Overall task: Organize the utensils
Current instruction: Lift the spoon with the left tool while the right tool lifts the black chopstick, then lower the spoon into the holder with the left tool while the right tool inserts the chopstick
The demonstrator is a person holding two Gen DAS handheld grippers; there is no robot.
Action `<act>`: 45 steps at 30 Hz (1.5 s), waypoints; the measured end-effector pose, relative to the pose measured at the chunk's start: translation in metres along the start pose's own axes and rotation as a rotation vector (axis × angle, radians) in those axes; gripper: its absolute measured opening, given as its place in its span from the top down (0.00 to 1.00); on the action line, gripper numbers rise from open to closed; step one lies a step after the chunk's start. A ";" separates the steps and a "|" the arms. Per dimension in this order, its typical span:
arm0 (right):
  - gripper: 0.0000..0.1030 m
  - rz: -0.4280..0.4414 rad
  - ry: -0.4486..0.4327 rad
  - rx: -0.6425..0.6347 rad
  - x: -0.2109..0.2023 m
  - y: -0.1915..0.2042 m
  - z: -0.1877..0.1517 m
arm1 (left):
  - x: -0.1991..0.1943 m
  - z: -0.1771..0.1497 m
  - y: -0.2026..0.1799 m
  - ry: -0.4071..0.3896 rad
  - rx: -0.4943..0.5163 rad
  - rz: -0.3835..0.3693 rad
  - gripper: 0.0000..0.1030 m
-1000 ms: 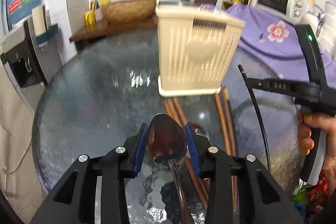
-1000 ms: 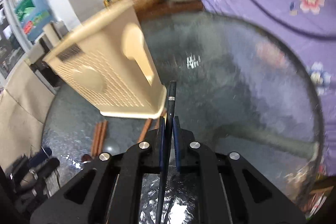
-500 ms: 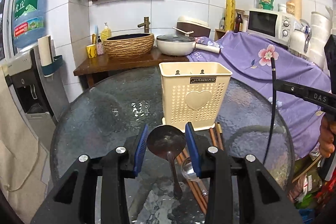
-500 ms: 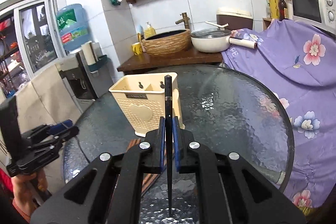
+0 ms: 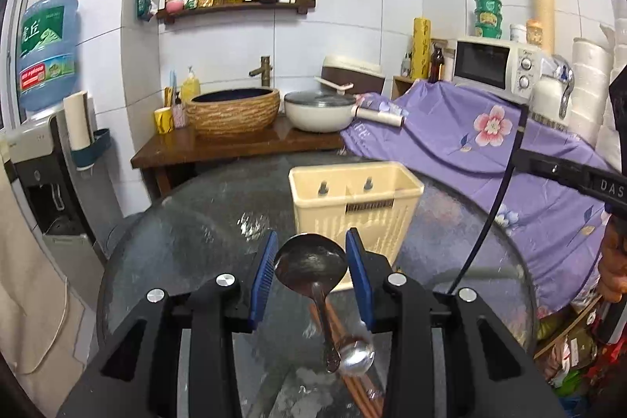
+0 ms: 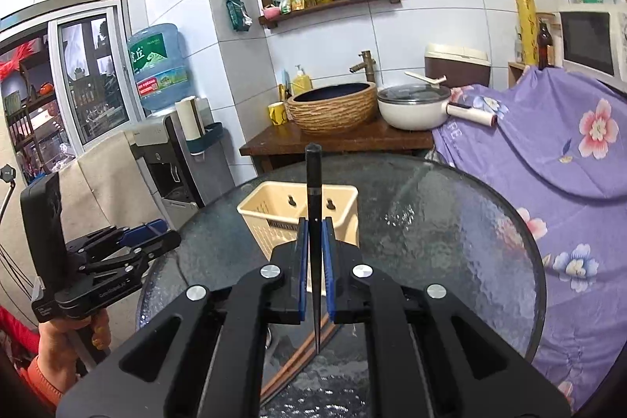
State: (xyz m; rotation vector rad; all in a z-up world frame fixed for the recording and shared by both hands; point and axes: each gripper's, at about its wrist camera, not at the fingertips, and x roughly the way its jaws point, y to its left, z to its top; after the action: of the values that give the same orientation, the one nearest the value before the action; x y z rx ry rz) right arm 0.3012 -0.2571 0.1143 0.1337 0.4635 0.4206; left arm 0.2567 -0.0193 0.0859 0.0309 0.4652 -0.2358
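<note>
My left gripper (image 5: 309, 263) is shut on a metal spoon (image 5: 311, 267), gripping its bowl, with the handle hanging down towards the table. A cream plastic utensil basket (image 5: 354, 200) with two compartments stands on the round glass table (image 5: 188, 234) just beyond it. My right gripper (image 6: 313, 255) is shut on a black chopstick (image 6: 313, 206), held upright above the table, with the basket (image 6: 274, 206) behind it. Brown chopsticks (image 5: 360, 388) and a second spoon (image 5: 356, 357) lie on the glass below the left gripper.
A wooden counter (image 5: 235, 143) with a woven basin, a pot and cups stands behind the table. A purple flowered cloth (image 5: 490, 151) covers furniture at the right. A water dispenser (image 5: 43, 159) stands at the left. The other gripper shows at the left of the right wrist view (image 6: 117, 253).
Both grippers have risen and pulled back from the basket, tilting up from a downward look, so it now appears lower and farther. The spoon and the black chopstick stay gripped.
</note>
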 end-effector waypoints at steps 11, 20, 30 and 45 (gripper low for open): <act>0.93 0.021 -0.126 -0.011 -0.009 0.017 0.120 | 0.024 0.122 -0.003 -0.107 -0.031 -0.054 0.66; 0.93 -0.053 -0.101 0.017 0.045 0.008 0.131 | 0.095 0.128 -0.012 -0.033 -0.004 -0.001 0.66; 0.93 -0.073 0.019 0.034 0.101 -0.005 0.073 | 0.137 0.066 -0.006 0.094 0.019 0.004 0.65; 0.93 -0.098 0.071 0.073 0.127 -0.021 0.057 | 0.160 0.039 -0.017 0.172 0.071 -0.003 0.65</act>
State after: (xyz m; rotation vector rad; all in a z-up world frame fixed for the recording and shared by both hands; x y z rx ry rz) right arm 0.4374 -0.2245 0.1087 0.1668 0.5532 0.3131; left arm 0.4083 -0.0744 0.0496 0.1212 0.6281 -0.2533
